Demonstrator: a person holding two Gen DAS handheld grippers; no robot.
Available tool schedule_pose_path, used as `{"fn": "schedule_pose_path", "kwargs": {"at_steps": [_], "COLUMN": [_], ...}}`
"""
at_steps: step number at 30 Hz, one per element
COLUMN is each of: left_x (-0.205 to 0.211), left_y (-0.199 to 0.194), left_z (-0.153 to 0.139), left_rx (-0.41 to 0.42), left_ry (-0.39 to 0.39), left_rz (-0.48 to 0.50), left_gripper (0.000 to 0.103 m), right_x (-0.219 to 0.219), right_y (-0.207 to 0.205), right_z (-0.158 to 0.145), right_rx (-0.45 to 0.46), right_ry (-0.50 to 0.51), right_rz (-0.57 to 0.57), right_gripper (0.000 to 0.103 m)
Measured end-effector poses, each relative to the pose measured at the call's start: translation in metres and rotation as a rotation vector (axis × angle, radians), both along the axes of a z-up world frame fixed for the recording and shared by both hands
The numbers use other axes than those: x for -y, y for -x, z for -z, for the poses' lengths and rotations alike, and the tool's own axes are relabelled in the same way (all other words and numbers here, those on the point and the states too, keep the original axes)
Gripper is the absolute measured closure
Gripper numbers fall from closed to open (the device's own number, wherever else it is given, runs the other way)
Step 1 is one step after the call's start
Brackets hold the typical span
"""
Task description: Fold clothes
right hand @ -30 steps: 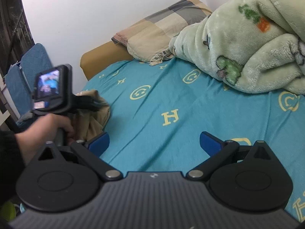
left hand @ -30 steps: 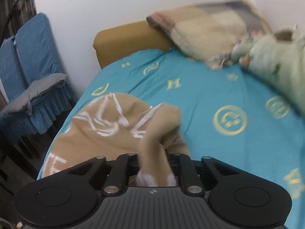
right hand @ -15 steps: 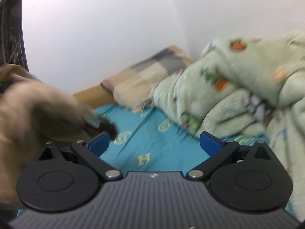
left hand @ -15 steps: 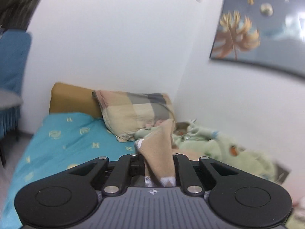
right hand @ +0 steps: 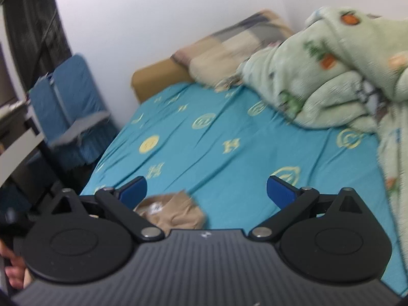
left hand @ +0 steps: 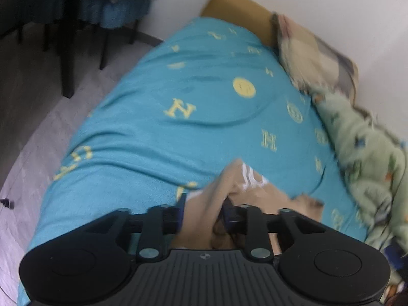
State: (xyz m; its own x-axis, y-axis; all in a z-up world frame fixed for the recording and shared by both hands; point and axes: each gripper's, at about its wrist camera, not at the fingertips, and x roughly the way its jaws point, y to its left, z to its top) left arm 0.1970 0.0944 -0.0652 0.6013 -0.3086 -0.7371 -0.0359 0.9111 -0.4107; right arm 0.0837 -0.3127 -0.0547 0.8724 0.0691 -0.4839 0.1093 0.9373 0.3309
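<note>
My left gripper (left hand: 202, 213) opens, its fingers loosening around the crumpled tan cloth garment (left hand: 229, 193) lying on the teal patterned bedsheet (left hand: 158, 132); my right gripper (right hand: 206, 191), fingers wide, is closing on nothing, above that sheet.

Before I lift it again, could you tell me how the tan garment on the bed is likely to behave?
Probably floppy: the tan garment lies crumpled in soft folds on the blue bedsheet, so it should droop from any single hold. It looks thin, so likely light. Its fabric bunches between the fingers of the opening left claw, so it may slip free easily.
</note>
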Motion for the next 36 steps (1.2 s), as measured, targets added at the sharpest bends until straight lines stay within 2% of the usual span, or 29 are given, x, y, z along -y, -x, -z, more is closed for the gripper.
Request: {"fn": "schedule_pose_path", "kwargs": {"at_steps": [1, 2, 3, 4, 6, 8, 12, 15, 19, 21, 22, 24, 25, 29, 32, 36], "left_x": [-0.003, -0.006, -0.007, -0.007, 0.002, 0.028, 0.098, 0.148, 0.193, 0.198, 0.196, 0.183, 0.176, 0.147, 0.123, 0.101], "left_y": [0.008, 0.016, 0.024, 0.033, 0.050, 0.061, 0.063, 0.070, 0.076, 0.075, 0.074, 0.072, 0.071, 0.073, 0.090, 0.123], "left_z": [-0.012, -0.022, -0.030, -0.037, -0.049, -0.053, -0.025, 0.001, 0.046, 0.057, 0.057, 0.043, 0.036, 0.003, -0.028, -0.060], "left_rx": [0.041, 0.083, 0.118, 0.151, 0.205, 0.218, 0.228, 0.253, 0.343, 0.356, 0.364, 0.379, 0.386, 0.430, 0.501, 0.600], "left_ry": [-0.008, -0.019, -0.033, -0.045, -0.060, -0.094, -0.232, -0.374, -0.666, -0.724, -0.719, -0.630, -0.586, -0.396, -0.261, -0.184], "left_rz": [-0.004, -0.007, -0.012, -0.010, 0.024, 0.103, 0.345, 0.463, 0.544, 0.560, 0.549, 0.487, 0.456, 0.336, 0.300, 0.303], "left_gripper": [0.047, 0.040, 0.038, 0.037, 0.034, 0.033, 0.031, 0.021, 0.021, 0.031, 0.042, 0.070, 0.100, 0.100, 0.100, 0.100], "right_x": [-0.003, -0.006, -0.009, -0.010, -0.013, -0.015, -0.021, -0.014, -0.007, -0.007, -0.007, -0.009, -0.009, -0.015, -0.020, -0.024], "right_y": [-0.003, -0.007, -0.011, -0.017, -0.030, -0.044, -0.067, -0.074, -0.079, -0.084, -0.085, -0.087, -0.087, -0.084, -0.078, -0.066], "right_z": [0.004, 0.008, 0.012, 0.017, 0.027, 0.037, 0.048, 0.054, 0.059, 0.061, 0.062, 0.064, 0.064, 0.060, 0.049, 0.036], "right_rx": [-0.012, -0.025, -0.038, -0.058, -0.092, -0.116, -0.132, -0.148, -0.151, -0.151, -0.151, -0.153, -0.155, -0.135, -0.096, -0.065], "right_ry": [-0.005, -0.011, -0.016, -0.028, -0.052, -0.071, -0.054, -0.091, -0.122, -0.109, -0.102, -0.093, -0.090, -0.077, -0.071, -0.113], "right_rz": [-0.014, -0.028, -0.041, -0.047, -0.055, -0.063, -0.084, -0.081, -0.056, -0.054, -0.055, -0.061, -0.065, -0.097, -0.124, -0.160], "right_gripper": [0.015, 0.017, 0.026, 0.030, 0.030, 0.030, 0.030, 0.030, 0.030, 0.030, 0.030, 0.030, 0.030, 0.030, 0.030, 0.030]}}
